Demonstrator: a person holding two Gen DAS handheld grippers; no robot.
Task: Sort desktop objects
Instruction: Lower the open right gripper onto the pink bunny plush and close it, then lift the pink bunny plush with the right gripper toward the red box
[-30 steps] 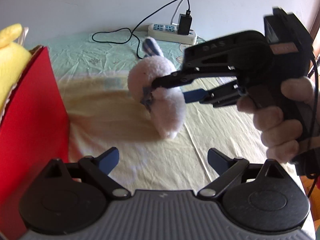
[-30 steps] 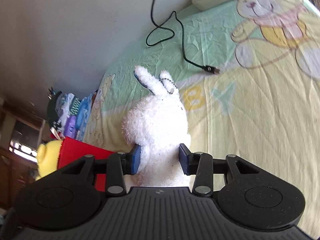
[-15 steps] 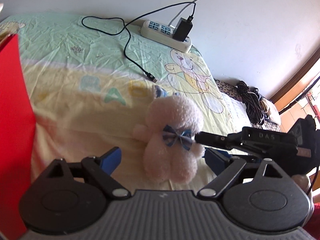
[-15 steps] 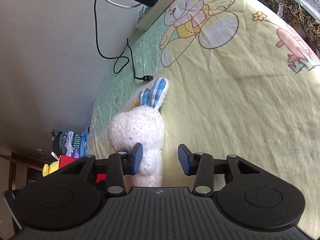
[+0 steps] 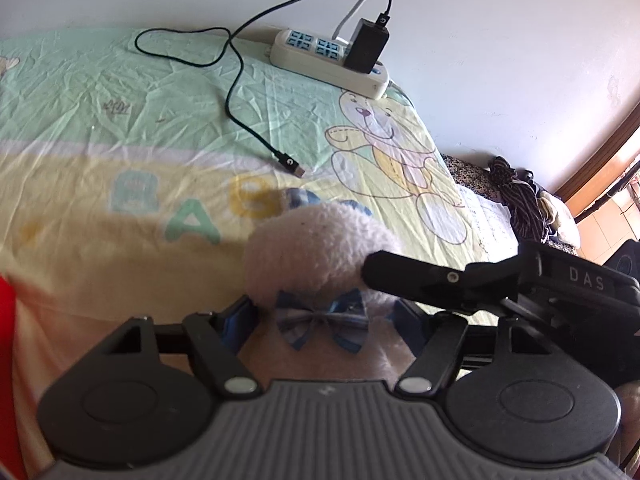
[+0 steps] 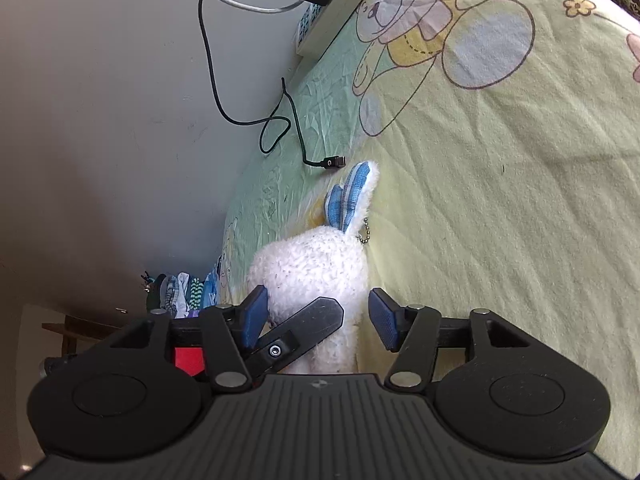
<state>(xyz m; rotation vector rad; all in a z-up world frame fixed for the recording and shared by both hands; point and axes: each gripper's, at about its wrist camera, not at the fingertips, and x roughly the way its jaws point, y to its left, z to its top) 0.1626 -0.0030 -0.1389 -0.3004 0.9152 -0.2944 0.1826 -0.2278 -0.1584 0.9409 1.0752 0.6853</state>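
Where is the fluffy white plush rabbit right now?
The fluffy white plush rabbit lies on the yellow-green cartoon bedsheet, low centre in both wrist views, between both grippers' jaws.

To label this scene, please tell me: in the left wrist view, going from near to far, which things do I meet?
Left gripper → plush rabbit → black cable plug → power strip.

Plain white wall (image 5: 500, 40), cartoon-bear bedsheet (image 5: 120, 128), wooden door frame (image 5: 600, 152) at right, bright daylight

R gripper (image 6: 318, 320) let go of plush bunny (image 5: 320, 244), L gripper (image 5: 324, 326) closed in round it
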